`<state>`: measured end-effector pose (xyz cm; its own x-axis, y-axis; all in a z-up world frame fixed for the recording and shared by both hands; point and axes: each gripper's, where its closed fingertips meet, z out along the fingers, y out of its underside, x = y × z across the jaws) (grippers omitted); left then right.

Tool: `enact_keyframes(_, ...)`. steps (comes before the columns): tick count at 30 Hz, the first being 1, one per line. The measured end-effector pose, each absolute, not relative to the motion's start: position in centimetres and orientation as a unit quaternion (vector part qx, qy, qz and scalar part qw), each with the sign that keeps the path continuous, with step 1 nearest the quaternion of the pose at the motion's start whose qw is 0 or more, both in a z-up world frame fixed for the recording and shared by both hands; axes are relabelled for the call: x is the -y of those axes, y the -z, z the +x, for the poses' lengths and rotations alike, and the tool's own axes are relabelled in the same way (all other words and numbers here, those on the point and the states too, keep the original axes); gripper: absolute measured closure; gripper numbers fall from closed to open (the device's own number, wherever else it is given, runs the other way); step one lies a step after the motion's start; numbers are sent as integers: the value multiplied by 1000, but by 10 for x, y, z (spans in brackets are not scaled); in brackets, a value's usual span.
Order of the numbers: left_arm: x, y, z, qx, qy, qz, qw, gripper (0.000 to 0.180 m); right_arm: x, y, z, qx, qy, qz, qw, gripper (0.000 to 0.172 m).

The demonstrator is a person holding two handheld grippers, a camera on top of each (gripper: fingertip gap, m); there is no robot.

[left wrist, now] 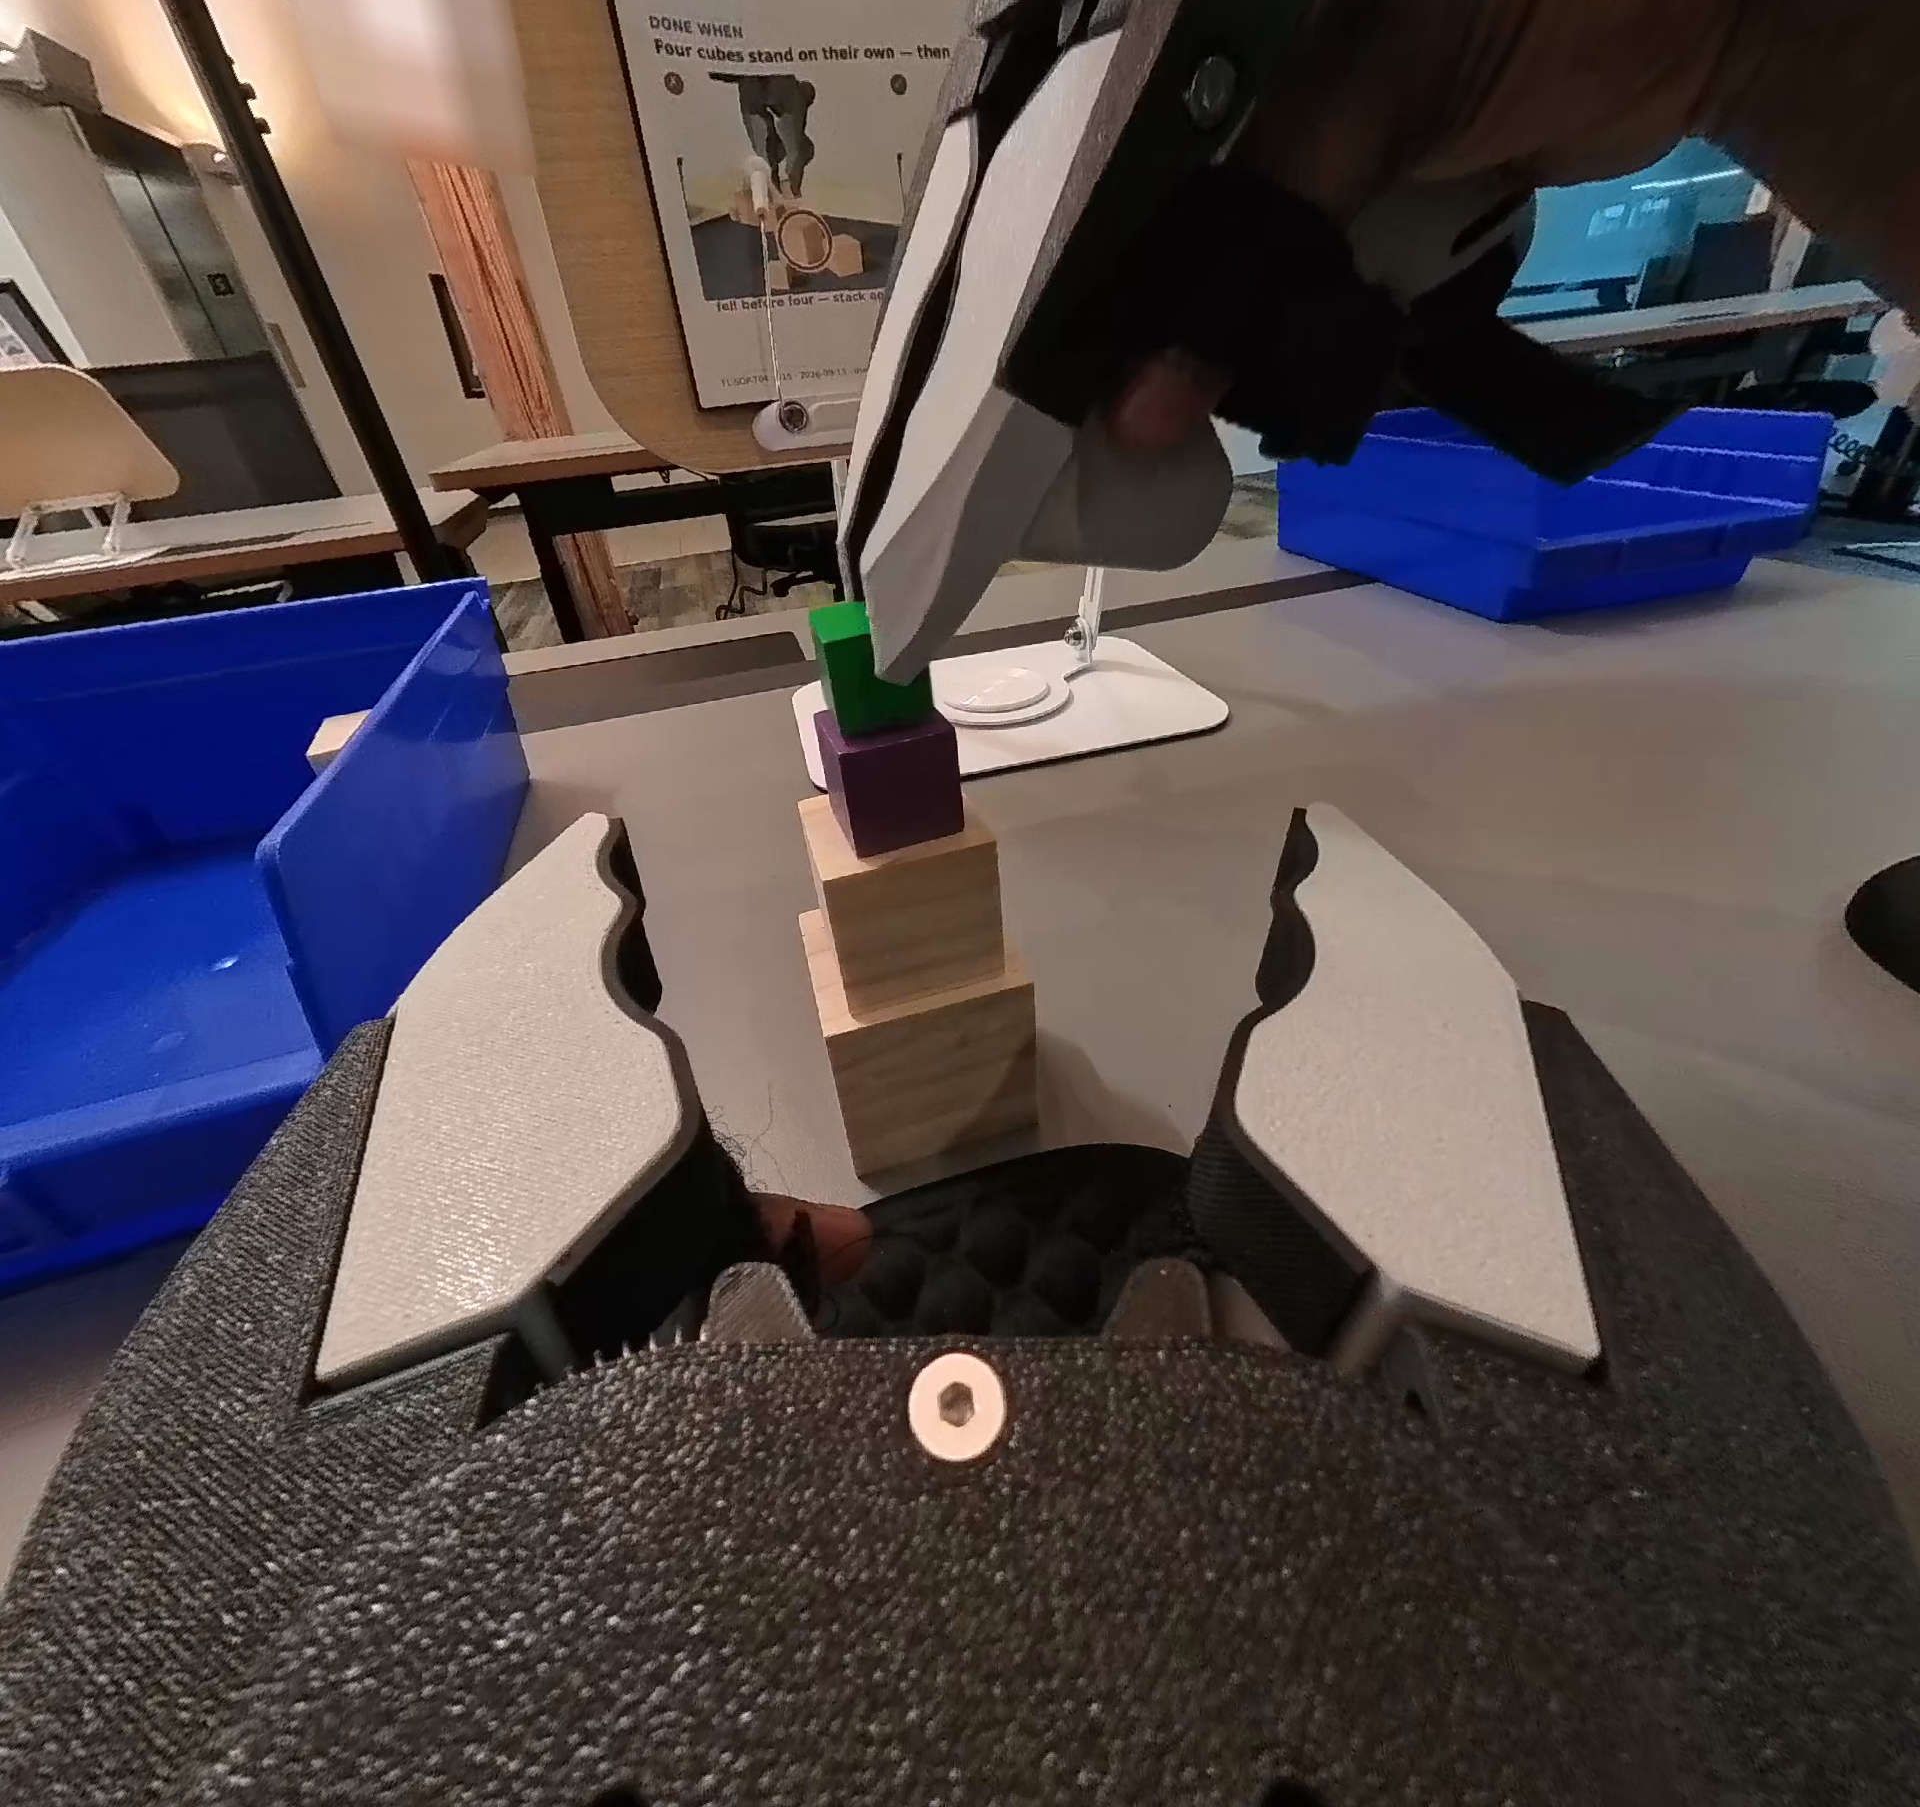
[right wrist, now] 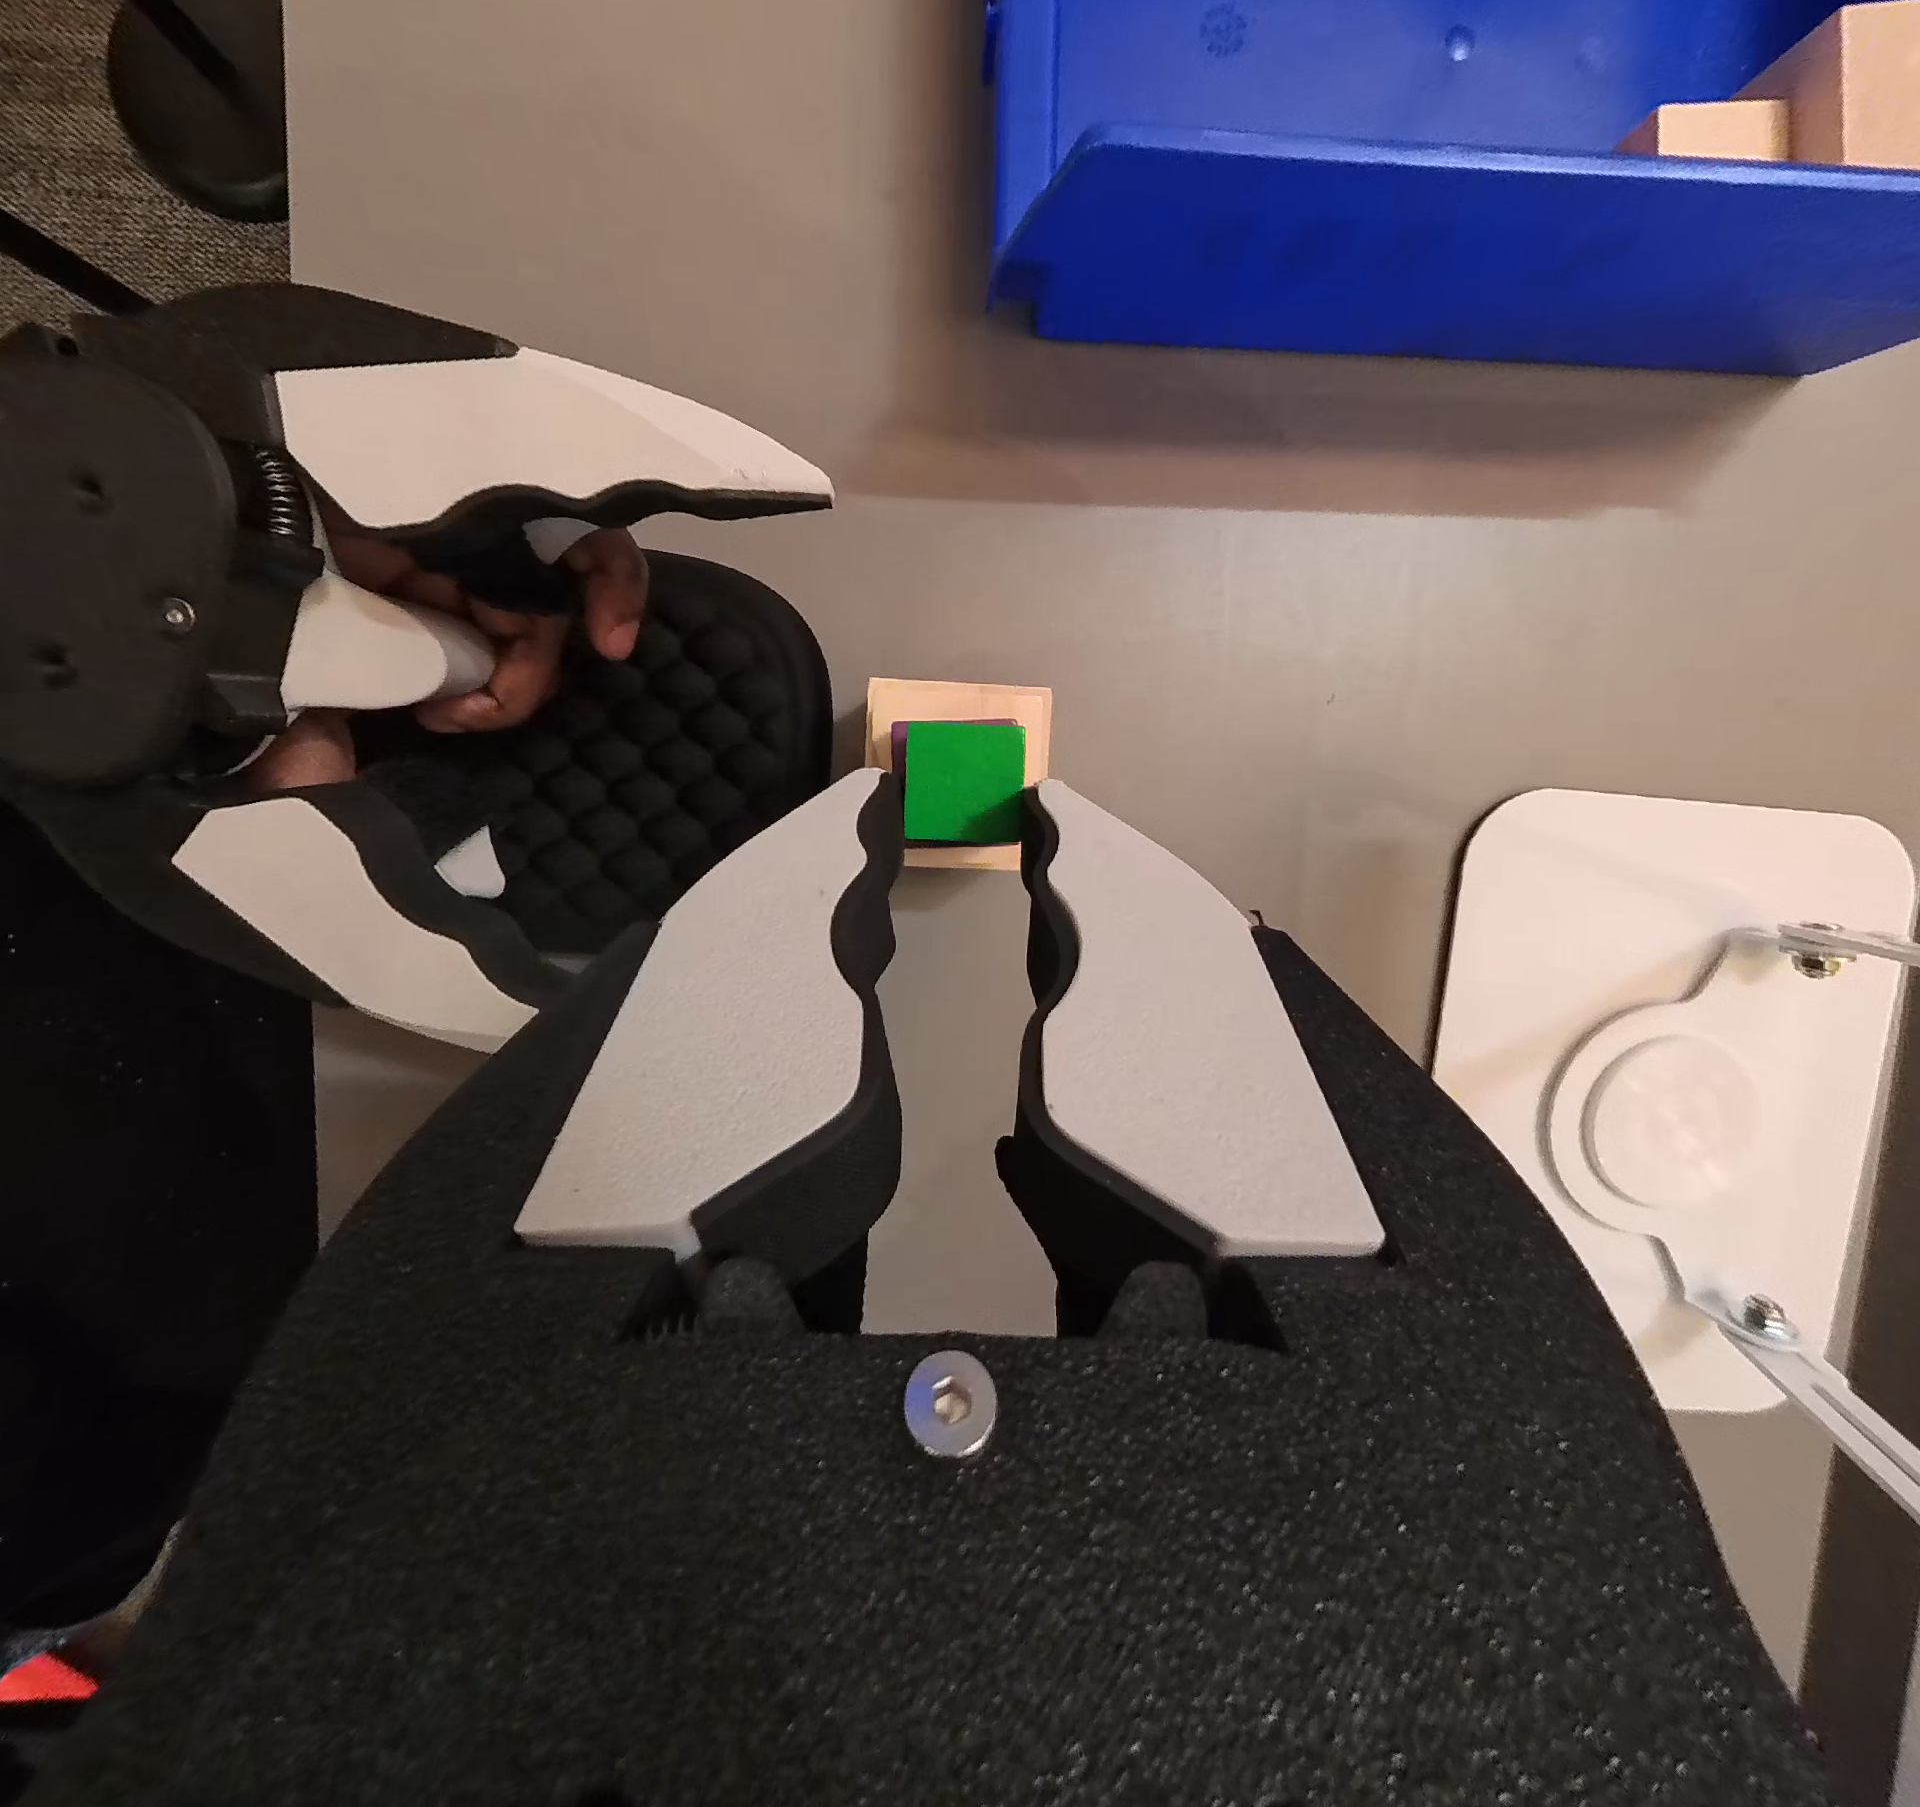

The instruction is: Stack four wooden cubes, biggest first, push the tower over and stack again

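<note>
Reaching down from above, right gripper (right wrist: 961, 801) clamping a small glossy green cube (right wrist: 961, 781) atop a purple cube (left wrist: 899, 789) and two pale wooden cubes (left wrist: 920, 988), mid-table. Hovering low and near, left gripper (left wrist: 956, 884) gaping wide beside the stack. Blue bin (left wrist: 208, 874) standing left.

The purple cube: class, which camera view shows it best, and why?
The left wrist view: the purple cube shows two whole faces, sitting between the green cube above and a wooden cube below. The right wrist view looks straight down, so the green cube hides all but a thin purple edge.
</note>
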<state>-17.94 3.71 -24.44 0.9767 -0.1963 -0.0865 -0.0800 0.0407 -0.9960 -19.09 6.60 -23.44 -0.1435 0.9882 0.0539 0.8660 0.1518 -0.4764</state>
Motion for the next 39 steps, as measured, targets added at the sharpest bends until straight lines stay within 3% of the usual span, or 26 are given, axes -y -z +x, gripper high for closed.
enact_keyframes(8, -37, 244, -180, -99, 42, -691, 715, 66, -66, 237, -191, 736, -176, -629, 177, 151)
enact_keyframes(15, -37, 244, -180, -99, 42, -691, 715, 66, -70, 229, -189, 729, -183, -628, 203, 126)
enact_keyframes(23, -37, 244, -180, -98, 43, -689, 717, 67, -61, 184, -171, 657, -300, -586, 367, 69)
enact_keyframes(29, -36, 243, -179, -103, 40, -687, 719, 66, -59, 183, -127, 598, -316, -591, 440, 28)
enact_keyframes(39, -35, 242, -177, -106, 48, -685, 719, 66, -48, 229, -35, 518, -331, -621, 486, 28)
